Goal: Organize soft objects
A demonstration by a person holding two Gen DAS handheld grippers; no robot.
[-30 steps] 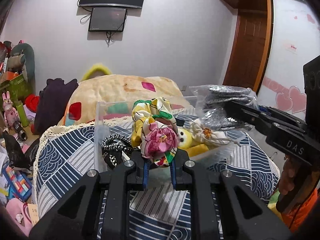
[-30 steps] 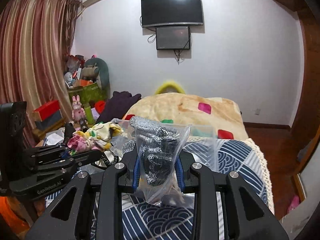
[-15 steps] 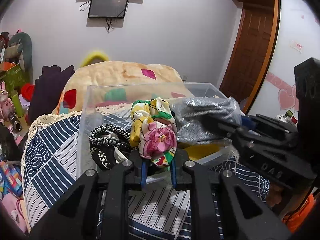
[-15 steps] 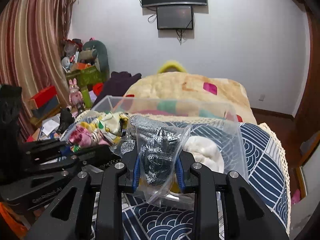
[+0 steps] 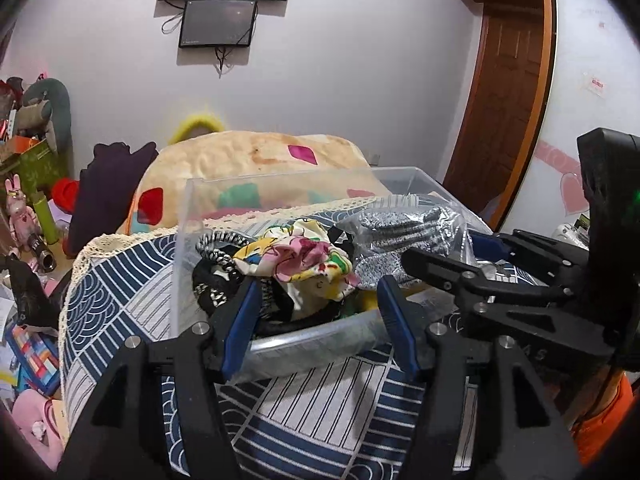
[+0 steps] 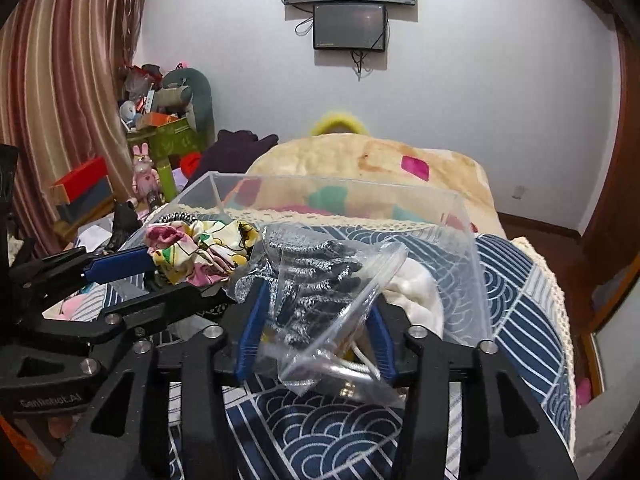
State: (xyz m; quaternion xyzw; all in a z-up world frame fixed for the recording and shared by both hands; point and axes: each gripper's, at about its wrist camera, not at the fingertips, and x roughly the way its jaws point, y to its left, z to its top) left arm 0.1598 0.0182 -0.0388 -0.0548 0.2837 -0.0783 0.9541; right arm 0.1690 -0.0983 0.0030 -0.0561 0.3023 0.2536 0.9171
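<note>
From the left wrist, the left gripper (image 5: 316, 296) stands with its jaws wide apart over the near rim of the clear bin (image 5: 280, 340); the floral cloth (image 5: 298, 260) lies loose in the bin between the blue pads, touching neither that I can see; a black-and-white cord (image 5: 216, 246) sits just left of it; the bag (image 5: 404, 232) of grey knit lies to the right, with the right gripper (image 5: 440, 260) reaching in at it; the bin rests on a blue patterned cover (image 5: 120, 280).

From the right wrist, the right gripper's (image 6: 316, 312) jaws are spread, the bag (image 6: 320, 280) slumped between them over the bin's rim; whether the pads touch it I cannot tell; a white plush (image 6: 416, 292) lies behind, inside the bin (image 6: 460, 240).
</note>
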